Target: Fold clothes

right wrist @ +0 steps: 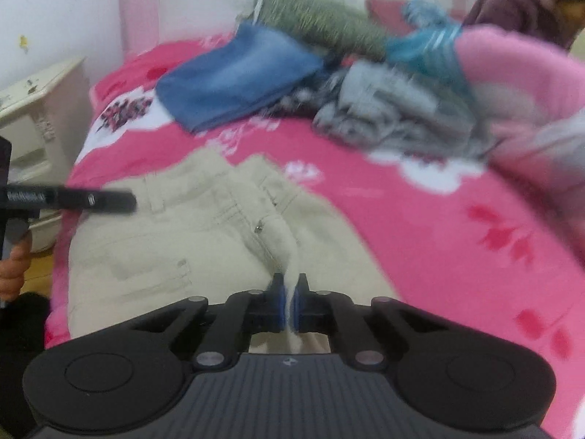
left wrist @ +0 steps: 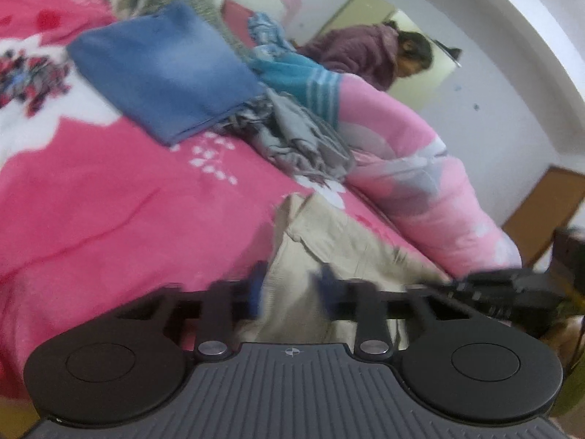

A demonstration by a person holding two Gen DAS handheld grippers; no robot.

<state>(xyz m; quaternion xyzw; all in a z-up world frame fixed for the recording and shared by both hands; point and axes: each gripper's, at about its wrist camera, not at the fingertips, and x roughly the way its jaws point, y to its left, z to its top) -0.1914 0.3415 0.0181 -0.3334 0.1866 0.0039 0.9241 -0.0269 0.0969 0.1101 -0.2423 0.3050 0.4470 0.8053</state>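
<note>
Beige trousers (left wrist: 329, 241) (right wrist: 164, 241) lie spread on the pink flowered bedspread (left wrist: 109, 201), waistband away from me. My right gripper (right wrist: 289, 307) is shut on a raised pinch of the beige cloth near the fly. My left gripper (left wrist: 289, 285) is blurred, and the beige cloth fills the gap between its blue pads. From the right wrist view the left gripper (right wrist: 109, 200) reaches in from the left over the waistband. The right gripper (left wrist: 471, 285) shows as a black shape low at the right of the left wrist view.
Folded blue jeans (left wrist: 164, 69) (right wrist: 234, 84) lie farther up the bed. Beside them sit a crumpled grey garment (left wrist: 299, 135) (right wrist: 395, 113), a teal striped one (left wrist: 307, 77) and a rolled pink quilt (left wrist: 420, 168). A cream bedside cabinet (right wrist: 36, 117) stands left. A person (left wrist: 365, 51) is behind.
</note>
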